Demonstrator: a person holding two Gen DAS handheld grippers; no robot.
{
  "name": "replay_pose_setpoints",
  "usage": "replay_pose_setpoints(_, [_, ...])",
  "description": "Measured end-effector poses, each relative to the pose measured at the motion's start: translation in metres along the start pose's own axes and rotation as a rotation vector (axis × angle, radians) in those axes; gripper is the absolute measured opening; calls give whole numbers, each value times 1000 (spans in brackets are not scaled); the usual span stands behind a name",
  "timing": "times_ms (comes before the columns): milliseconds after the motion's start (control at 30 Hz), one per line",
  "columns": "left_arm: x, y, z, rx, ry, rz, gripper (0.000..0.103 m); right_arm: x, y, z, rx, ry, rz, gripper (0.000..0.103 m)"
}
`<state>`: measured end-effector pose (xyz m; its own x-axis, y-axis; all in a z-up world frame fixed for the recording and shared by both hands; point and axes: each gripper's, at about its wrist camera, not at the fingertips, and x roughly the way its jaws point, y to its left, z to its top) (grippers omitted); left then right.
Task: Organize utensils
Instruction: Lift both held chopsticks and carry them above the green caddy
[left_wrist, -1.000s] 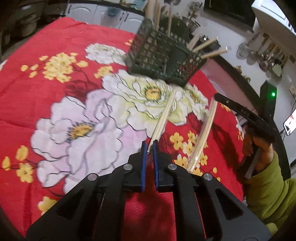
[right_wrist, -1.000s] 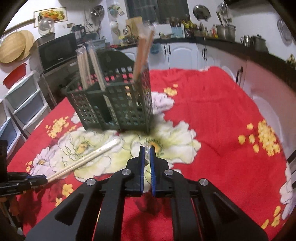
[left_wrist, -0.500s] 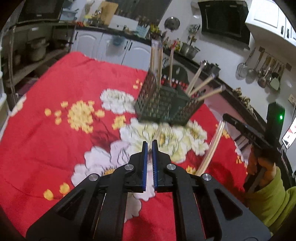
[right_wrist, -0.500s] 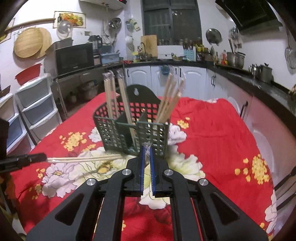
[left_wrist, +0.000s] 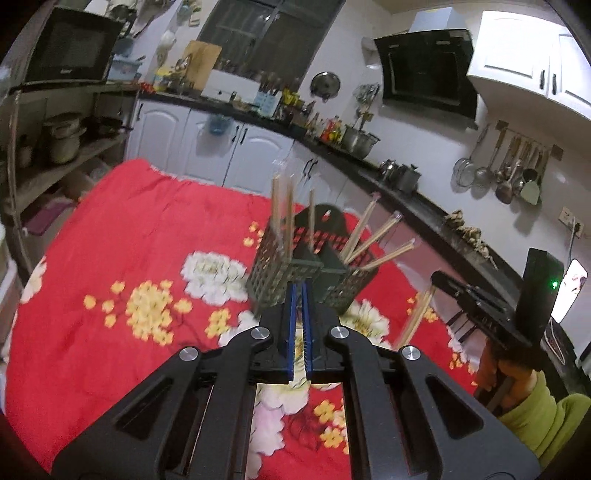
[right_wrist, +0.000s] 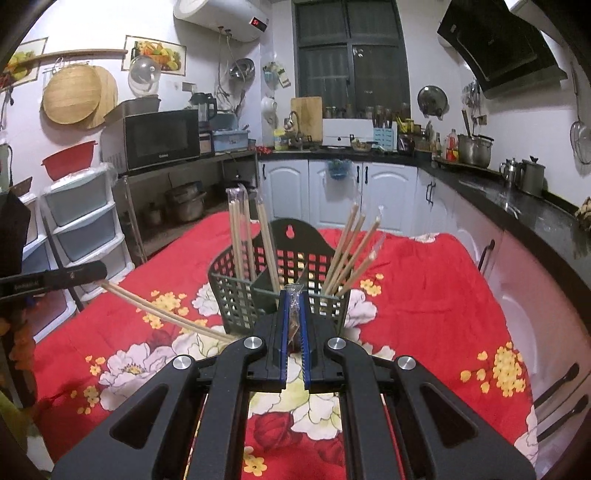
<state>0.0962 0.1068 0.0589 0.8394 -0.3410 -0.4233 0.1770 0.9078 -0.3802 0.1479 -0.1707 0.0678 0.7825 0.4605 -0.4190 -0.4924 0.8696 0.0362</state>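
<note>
A wrapped pair of chopsticks (right_wrist: 162, 314) is clamped by the left gripper (left_wrist: 300, 291), another wrapped pair (left_wrist: 415, 317) is pinched by the right gripper (right_wrist: 293, 295), both held above the red tablecloth (right_wrist: 424, 295) near the green basket (right_wrist: 240, 299)

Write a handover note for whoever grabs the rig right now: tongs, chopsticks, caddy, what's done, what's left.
Left tongs: shut on a wrapped pair of pale wooden chopsticks.
Right tongs: shut on a second wrapped pair.
Dark green perforated plastic caddy: upright on the red floral cloth, ahead of both tongs.
Done: stored chopsticks stand in its left and right compartments.
Left: likely drop both held pairs into the caddy.
</note>
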Motion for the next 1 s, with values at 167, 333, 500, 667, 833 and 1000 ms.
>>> replay_pose_setpoints(167, [0, -15, 17, 38, -32, -22, 0, -6, 6, 11, -19, -34, 11, 5])
replay_pose_setpoints(333, [4, -27, 31, 68, -48, -38, 0, -13, 9, 23, -29, -71, 19, 5])
replay_pose_setpoints(500, [8, -38, 41, 94, -58, -63, 0, -18, 9, 33, -36, -95, 20, 5])
replay_pose_setpoints(667, [10, -51, 53, 119, -79, -91, 0, -26, 10, 45, -45, -131, 15, 5])
replay_pose_setpoints(833, [9, -66, 67, 146, -112, -115, 0, -34, 11, 58, -61, -170, 18, 5])
replay_pose_setpoints(1000, [8, -83, 85, 174, -155, -140, 0, -39, 10, 71, -63, -201, 18, 5])
